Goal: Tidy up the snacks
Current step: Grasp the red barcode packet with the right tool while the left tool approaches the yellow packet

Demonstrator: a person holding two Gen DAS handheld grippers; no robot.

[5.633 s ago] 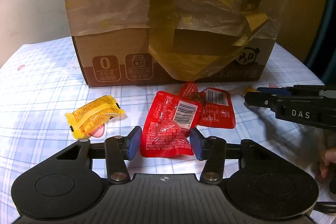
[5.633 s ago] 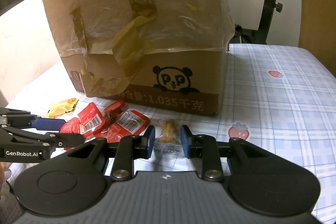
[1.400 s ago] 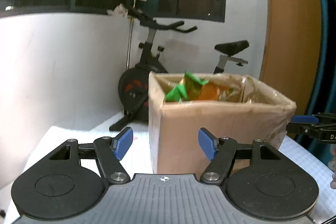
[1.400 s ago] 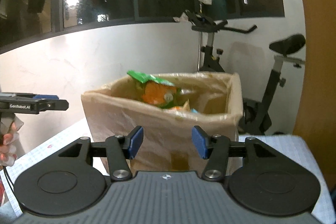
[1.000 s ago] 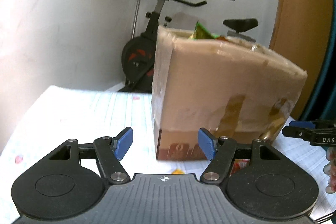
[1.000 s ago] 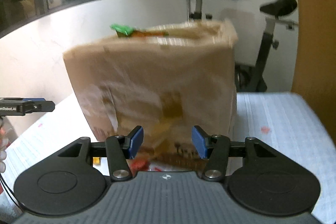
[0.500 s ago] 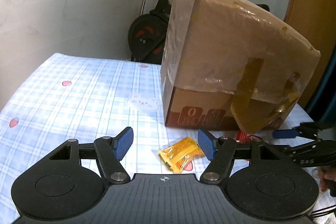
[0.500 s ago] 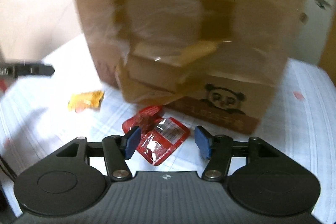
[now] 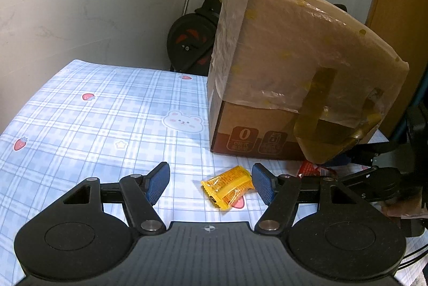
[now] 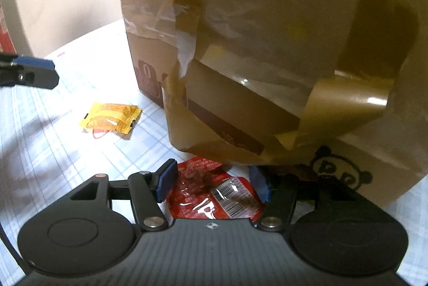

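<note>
A tall cardboard box [image 9: 294, 66] wrapped in plastic film and brown tape stands on the checked tablecloth; it fills the right wrist view [image 10: 267, 45]. A yellow snack packet [image 9: 227, 187] lies on the cloth in front of it. My left gripper [image 9: 211, 179] is open, low over the cloth, with the yellow packet between its fingers near the right one. Red snack packets [image 10: 214, 192] lie by the box's front. My right gripper [image 10: 214, 179] is open, with the red packets between its fingers. The yellow packet [image 10: 111, 120] shows to its left.
The blue checked tablecloth [image 9: 93, 125] stretches left of the box. An exercise bike [image 9: 192, 39] stands behind the table by a white wall. A loose flap of brown tape [image 10: 240, 120] hangs from the box over the red packets.
Both grippers have come down from box-top height to the tabletop, open and empty. The left now frames the yellow packet, the right the red packets.
</note>
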